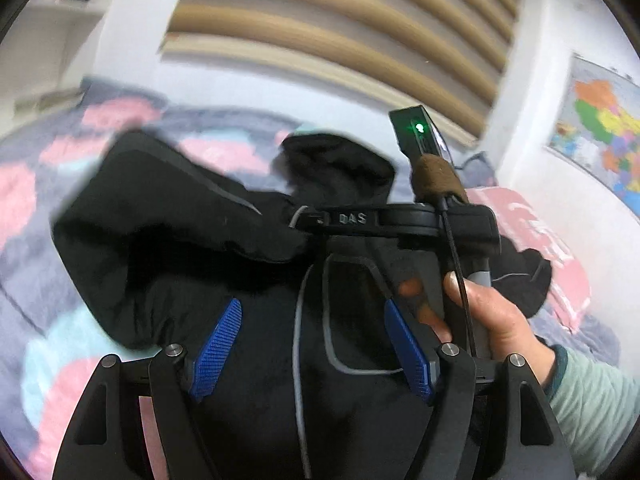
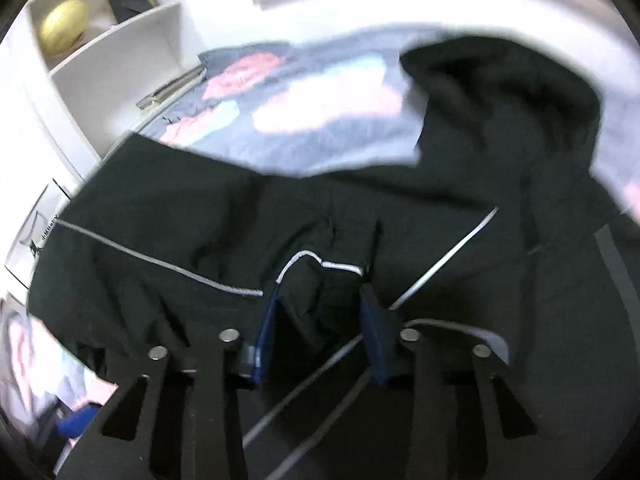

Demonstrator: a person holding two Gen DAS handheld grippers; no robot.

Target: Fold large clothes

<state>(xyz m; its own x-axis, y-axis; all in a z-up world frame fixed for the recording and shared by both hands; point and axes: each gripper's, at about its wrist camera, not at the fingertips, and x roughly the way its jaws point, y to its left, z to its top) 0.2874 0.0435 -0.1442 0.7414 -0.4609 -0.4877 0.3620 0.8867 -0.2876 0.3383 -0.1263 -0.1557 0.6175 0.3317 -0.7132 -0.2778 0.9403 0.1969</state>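
Note:
A large black jacket with thin grey piping (image 1: pixel 192 232) lies on the bed; it also fills the right wrist view (image 2: pixel 160 224). My left gripper (image 1: pixel 312 340) is open, its blue pads (image 1: pixel 218 344) spread wide just above the jacket, holding nothing. My right gripper (image 2: pixel 320 320) is shut on a bunched fold of the jacket with a piped edge (image 2: pixel 320 284). The right gripper's body and the hand holding it (image 1: pixel 492 312) show in the left wrist view, just right of my left gripper. The jacket's hood (image 2: pixel 500 92) lies at the far right.
The bed has a grey cover with pink and light blue patches (image 1: pixel 60 184). White shelves (image 2: pixel 100 52) stand at the left of the bed. A slatted headboard wall (image 1: pixel 340 28) and a coloured wall map (image 1: pixel 600 128) are behind.

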